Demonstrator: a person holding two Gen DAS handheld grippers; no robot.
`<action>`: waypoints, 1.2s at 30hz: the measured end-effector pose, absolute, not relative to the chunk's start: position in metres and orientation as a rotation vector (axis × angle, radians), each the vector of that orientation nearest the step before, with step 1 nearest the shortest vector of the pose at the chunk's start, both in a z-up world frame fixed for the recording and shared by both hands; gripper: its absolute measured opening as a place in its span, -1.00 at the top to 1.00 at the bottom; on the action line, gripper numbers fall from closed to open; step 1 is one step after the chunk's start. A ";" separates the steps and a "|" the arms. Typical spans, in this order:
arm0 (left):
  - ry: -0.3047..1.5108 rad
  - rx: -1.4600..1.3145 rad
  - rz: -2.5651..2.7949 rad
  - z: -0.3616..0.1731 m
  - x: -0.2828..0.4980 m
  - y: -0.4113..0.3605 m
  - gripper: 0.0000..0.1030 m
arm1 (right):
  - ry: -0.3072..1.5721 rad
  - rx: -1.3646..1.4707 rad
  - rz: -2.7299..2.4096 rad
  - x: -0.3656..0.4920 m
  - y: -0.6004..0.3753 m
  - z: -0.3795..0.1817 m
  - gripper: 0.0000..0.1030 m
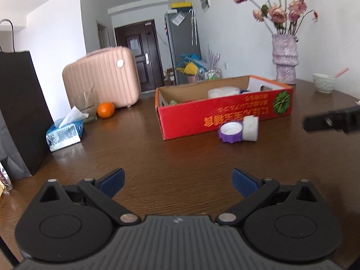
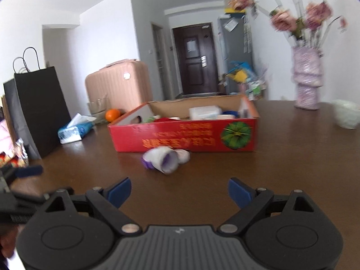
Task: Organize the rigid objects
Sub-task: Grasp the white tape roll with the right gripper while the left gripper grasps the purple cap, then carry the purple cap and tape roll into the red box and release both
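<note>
The left gripper [image 1: 178, 183] hovers over the brown tabletop [image 1: 175, 157] with its blue-padded jaws spread wide and nothing between them. Ahead and slightly right sits a red cardboard box [image 1: 225, 114], with a purple-rimmed lid [image 1: 230, 132] and a white roll [image 1: 250, 127] touching each other just before its front wall. Far to the right, the right gripper [image 1: 333, 120] pokes in. Ahead left lie a tissue pack [image 1: 65, 132] and an orange [image 1: 105, 109].

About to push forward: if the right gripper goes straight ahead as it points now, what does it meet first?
Probably the white cup lying on its side on the table, with the red box just behind. The right gripper is open; depth is uncertain.
</note>
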State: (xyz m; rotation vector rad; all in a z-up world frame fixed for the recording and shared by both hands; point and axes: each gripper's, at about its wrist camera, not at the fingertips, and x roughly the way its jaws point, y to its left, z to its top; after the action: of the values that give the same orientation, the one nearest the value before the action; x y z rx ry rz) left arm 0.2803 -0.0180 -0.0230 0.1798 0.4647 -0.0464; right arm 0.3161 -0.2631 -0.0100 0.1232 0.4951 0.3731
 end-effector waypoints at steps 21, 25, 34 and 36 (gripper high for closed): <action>0.597 0.194 -0.247 -0.029 0.396 -0.072 -1.00 | 0.592 0.270 0.390 0.399 -0.278 -0.032 0.87; 0.593 0.219 -0.256 -0.034 0.410 -0.096 -0.98 | 0.555 0.115 0.377 0.373 -0.281 -0.023 0.87; 0.663 0.098 -0.239 -0.043 0.430 -0.097 -0.06 | 0.585 0.089 0.397 0.353 -0.283 -0.033 0.86; 0.706 0.102 -0.256 -0.037 0.427 -0.097 -0.05 | 0.597 0.095 0.404 0.351 -0.281 -0.035 0.86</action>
State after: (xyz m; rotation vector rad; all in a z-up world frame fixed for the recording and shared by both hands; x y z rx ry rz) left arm 0.4272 -0.0973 -0.0365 0.1019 0.7061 -0.2560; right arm 0.3510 -0.2805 -0.0349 0.0951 0.5965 0.4038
